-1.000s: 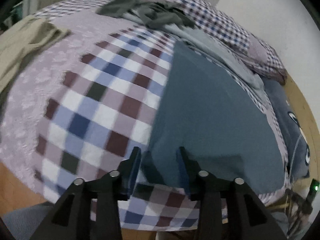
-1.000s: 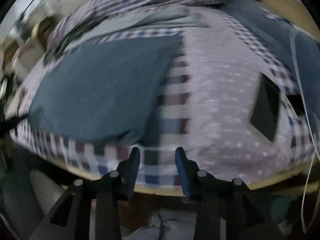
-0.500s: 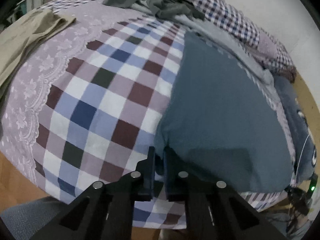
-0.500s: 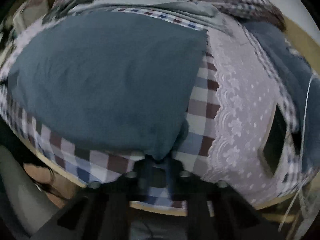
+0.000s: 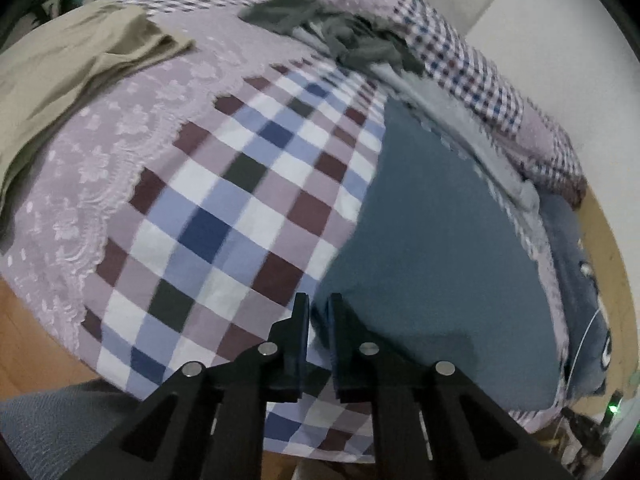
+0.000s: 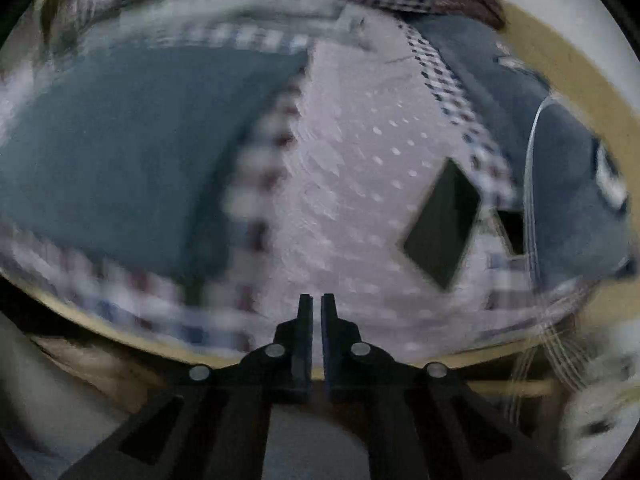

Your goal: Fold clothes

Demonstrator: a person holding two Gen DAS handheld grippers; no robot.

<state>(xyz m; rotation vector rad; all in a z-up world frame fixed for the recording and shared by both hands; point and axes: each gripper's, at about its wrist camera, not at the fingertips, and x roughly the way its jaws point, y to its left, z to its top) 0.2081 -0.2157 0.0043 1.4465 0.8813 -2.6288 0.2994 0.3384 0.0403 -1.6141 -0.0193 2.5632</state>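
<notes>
The left tongs (image 5: 319, 314) are nearly closed, and the near left corner of the teal garment (image 5: 440, 248) sits in the narrow gap between the fingers; the grip appears to pinch that corner, judged as preparation for lifting it into a fold. From this point the garment spreads flat toward 1 o'clock across the checked bedspread (image 5: 224, 216), which favours a clean fold line. The right tongs (image 6: 317, 312) are also almost closed, with only a slit between the fingers; whether any cloth is in that slit cannot be told, since the right view is motion-blurred. There the teal garment (image 6: 120, 152) lies toward 10 o'clock, apart from the fingertips. A dark flat device (image 6: 444, 224) rests at 2 o'clock on the lilac lace panel (image 6: 352, 160). An olive garment (image 5: 68, 72) lies at 10 o'clock in the left view, and a grey garment pile (image 5: 340, 28) at 12 o'clock.
</notes>
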